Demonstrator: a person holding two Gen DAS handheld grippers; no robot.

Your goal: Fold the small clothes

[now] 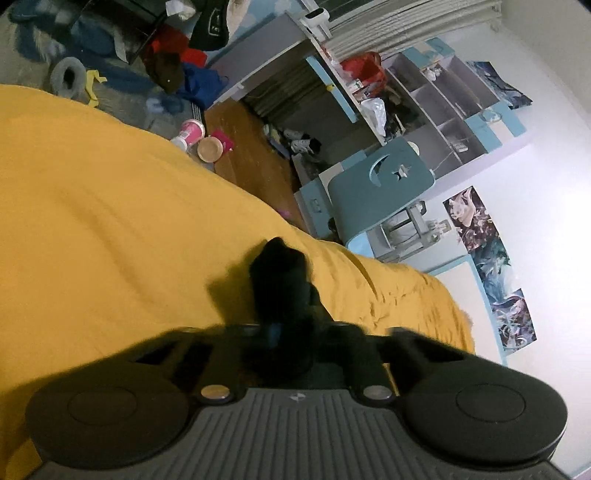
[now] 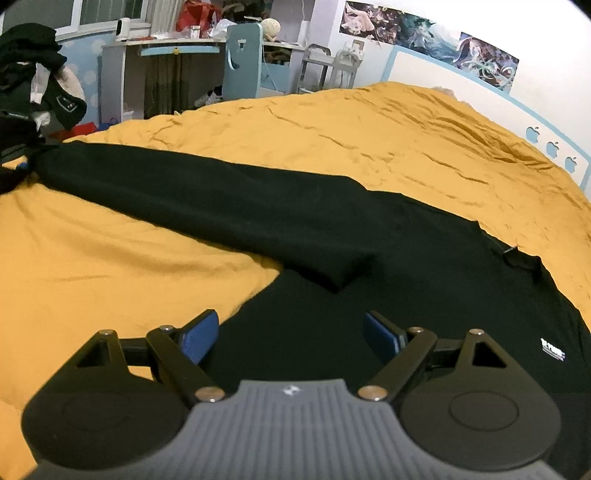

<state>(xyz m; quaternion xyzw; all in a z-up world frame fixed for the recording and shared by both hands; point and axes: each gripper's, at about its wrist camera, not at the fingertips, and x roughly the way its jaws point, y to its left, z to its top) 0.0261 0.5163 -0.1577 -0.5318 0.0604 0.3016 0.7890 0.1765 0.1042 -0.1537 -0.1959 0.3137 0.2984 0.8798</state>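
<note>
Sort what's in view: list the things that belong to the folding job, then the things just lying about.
Job:
- black long-sleeved top spread on the yellow bedcover
- left tongs, shut on a bunch of black fabric
- right tongs, open over the top

Lying about:
- pink cup
- blue chair
- posters
- pile of dark clothes

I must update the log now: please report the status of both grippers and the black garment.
Left gripper shut on black garment. Right gripper open above it. Garment lying on yellow bedcover. Nothing in the way.

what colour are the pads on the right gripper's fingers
Blue pads, clearest in the right wrist view.
</note>
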